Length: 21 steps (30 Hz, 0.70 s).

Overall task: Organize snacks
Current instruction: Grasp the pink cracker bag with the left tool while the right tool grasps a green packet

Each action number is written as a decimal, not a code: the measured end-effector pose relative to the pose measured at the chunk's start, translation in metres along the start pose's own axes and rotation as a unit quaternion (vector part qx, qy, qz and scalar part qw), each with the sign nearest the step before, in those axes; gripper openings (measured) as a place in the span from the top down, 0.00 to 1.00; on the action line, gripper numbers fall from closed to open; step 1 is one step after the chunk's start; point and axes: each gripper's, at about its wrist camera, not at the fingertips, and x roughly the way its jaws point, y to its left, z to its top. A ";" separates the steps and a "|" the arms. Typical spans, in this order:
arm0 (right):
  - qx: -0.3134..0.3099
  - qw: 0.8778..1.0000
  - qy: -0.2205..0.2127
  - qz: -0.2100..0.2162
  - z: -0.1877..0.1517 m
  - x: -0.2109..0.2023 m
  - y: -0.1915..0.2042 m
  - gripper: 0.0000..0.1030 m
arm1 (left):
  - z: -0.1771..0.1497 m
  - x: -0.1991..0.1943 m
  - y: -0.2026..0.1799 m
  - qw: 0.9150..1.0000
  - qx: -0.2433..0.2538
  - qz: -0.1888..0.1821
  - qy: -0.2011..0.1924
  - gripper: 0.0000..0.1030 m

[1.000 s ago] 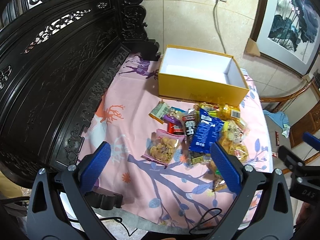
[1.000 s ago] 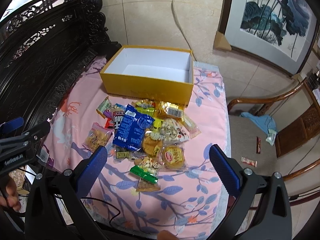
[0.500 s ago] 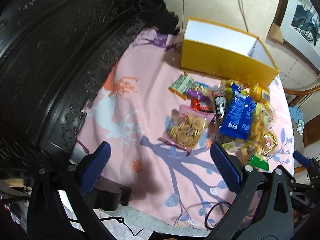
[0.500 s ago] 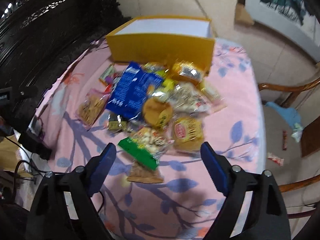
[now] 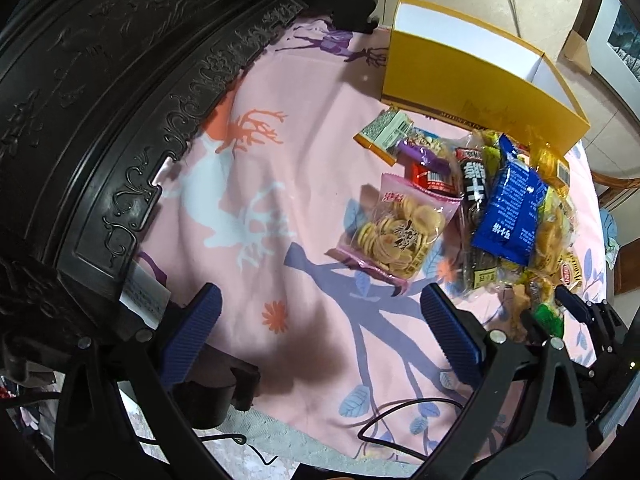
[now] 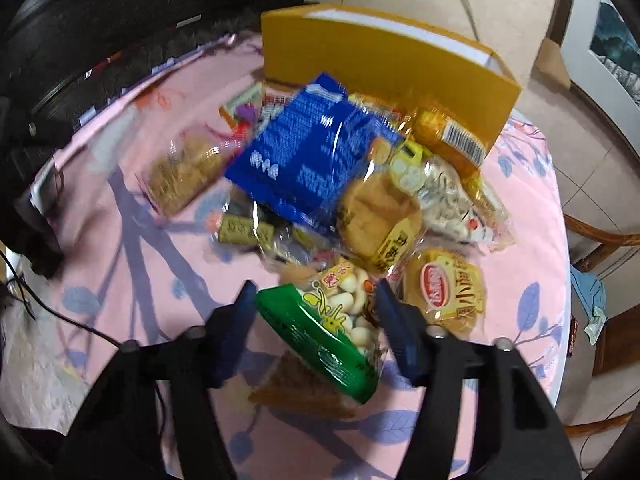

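A pile of snack packets lies on the pink cloth in front of an open yellow box (image 5: pixel 476 80), which also shows in the right wrist view (image 6: pixel 380 76). My left gripper (image 5: pixel 320 328) is open and empty, low over the cloth, just short of a pink packet of round crackers (image 5: pixel 394 234). My right gripper (image 6: pixel 316 300) is open, with its fingers on either side of a green packet of white candies (image 6: pixel 332 328); the jaws do not touch it. A blue bag (image 6: pixel 308 156) lies on top of the pile and also shows in the left wrist view (image 5: pixel 508 208).
A dark carved wooden bench back (image 5: pixel 100 100) runs along the left. A black cable (image 5: pixel 400 412) lies on the cloth's near edge. A wooden chair (image 6: pixel 600 240) stands right of the table. My right gripper shows in the left wrist view (image 5: pixel 576 316).
Both grippers have moved down and forward toward the pile. The right gripper's jaws have narrowed and now straddle the green packet. The left gripper has drawn near the cracker packet.
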 end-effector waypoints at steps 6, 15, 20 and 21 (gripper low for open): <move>-0.008 1.000 -0.013 -0.019 -0.001 -0.010 -0.005 0.79 | 0.003 0.020 -0.002 1.000 0.001 -0.001 0.011 0.02; 0.051 0.997 -0.050 0.005 0.012 -0.058 -0.017 0.84 | 0.019 0.077 -0.034 0.998 0.057 -0.032 0.023 0.02; 0.085 0.994 -0.070 0.021 0.023 -0.078 -0.020 0.84 | 0.021 0.103 -0.060 0.990 0.132 -0.024 0.029 0.02; 0.090 0.993 -0.073 0.022 0.024 -0.081 -0.022 0.84 | 0.020 0.108 -0.065 0.988 0.148 -0.019 0.030 0.02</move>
